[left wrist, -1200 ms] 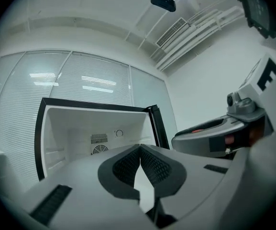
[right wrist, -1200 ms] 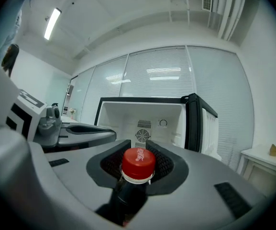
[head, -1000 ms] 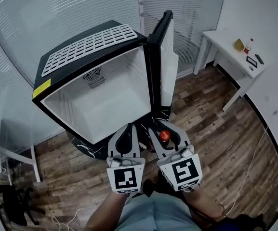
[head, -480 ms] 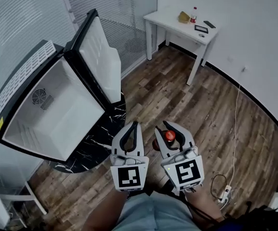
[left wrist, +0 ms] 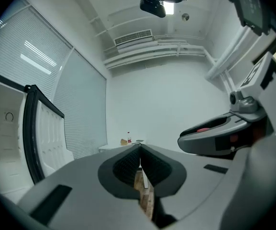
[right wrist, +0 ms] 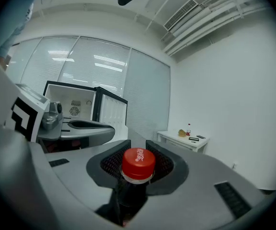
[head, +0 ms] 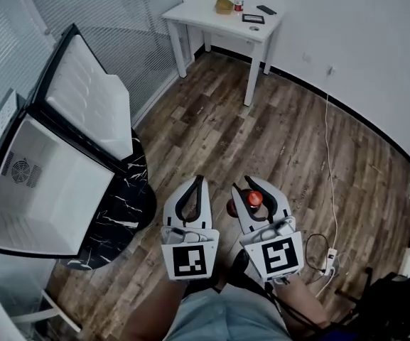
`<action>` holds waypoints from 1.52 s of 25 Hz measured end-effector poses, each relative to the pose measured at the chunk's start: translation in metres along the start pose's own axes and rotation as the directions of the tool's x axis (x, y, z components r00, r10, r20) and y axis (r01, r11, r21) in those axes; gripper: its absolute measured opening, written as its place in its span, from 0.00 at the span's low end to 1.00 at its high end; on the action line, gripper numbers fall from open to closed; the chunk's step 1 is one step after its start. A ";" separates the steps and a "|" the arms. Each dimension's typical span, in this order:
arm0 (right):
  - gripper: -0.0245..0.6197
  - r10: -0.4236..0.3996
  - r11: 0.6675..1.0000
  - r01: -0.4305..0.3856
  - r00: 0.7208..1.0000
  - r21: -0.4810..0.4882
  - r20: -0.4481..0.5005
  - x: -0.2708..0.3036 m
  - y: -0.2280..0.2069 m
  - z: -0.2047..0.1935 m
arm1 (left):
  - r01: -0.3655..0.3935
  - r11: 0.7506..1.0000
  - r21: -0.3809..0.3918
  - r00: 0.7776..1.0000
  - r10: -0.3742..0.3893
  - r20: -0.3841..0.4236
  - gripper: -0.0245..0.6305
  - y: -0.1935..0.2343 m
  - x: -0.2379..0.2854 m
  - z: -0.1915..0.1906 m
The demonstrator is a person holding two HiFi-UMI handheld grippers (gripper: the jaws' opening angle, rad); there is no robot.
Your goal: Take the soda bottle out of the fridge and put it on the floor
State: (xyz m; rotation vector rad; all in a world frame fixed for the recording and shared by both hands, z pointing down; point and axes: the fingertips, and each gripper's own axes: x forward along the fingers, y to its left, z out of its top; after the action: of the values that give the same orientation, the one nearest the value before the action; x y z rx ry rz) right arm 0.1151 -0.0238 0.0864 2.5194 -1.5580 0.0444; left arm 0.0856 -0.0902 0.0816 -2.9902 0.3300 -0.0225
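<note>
Right gripper view: the soda bottle is clamped at the neck by the fingers of the right gripper, outside the fridge. The left gripper is clenched, empty. Next, the bottle should be lowered upright onto the floor.

left gripper: jaws together, nothing between | right gripper: alongside at right | fridge door: open, at left | white table: by far wall, small bottle on top | wood floor: below jaws
</note>
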 end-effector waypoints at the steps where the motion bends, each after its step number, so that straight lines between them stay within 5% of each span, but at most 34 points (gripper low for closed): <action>1: 0.21 -0.009 1.000 0.009 1.000 0.004 -0.006 -0.003 -0.005 -0.005 | 0.008 1.000 0.002 1.000 -0.008 -0.004 0.07 -0.005 0.004 -0.003; 7: 0.21 -0.051 0.998 0.052 0.998 0.034 -0.029 -0.013 -0.027 -0.040 | 0.068 0.996 0.052 0.997 -0.066 -0.024 0.07 -0.033 0.023 -0.027; 17: 0.21 -0.102 0.989 0.111 0.990 0.097 -0.095 -0.016 -0.048 -0.127 | 0.112 0.992 -0.061 0.990 -0.117 -0.076 0.06 -0.062 0.048 -0.099; 22: 0.21 -0.108 0.987 0.124 0.983 0.106 -0.148 -0.017 -0.055 -0.178 | 0.165 0.986 0.002 0.975 -0.163 -0.152 0.06 -0.081 0.060 -0.152; 38: 0.21 -0.166 0.970 0.197 0.964 0.140 -0.208 -0.010 -0.068 -0.316 | 0.169 0.985 -0.031 0.963 -0.172 -0.208 0.06 -0.102 0.079 -0.292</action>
State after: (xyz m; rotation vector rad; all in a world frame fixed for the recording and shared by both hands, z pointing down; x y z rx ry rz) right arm 0.1930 0.0678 0.3867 2.6739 -1.2902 0.3941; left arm 0.1757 -0.0465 0.3845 -3.0246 0.0921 -0.3575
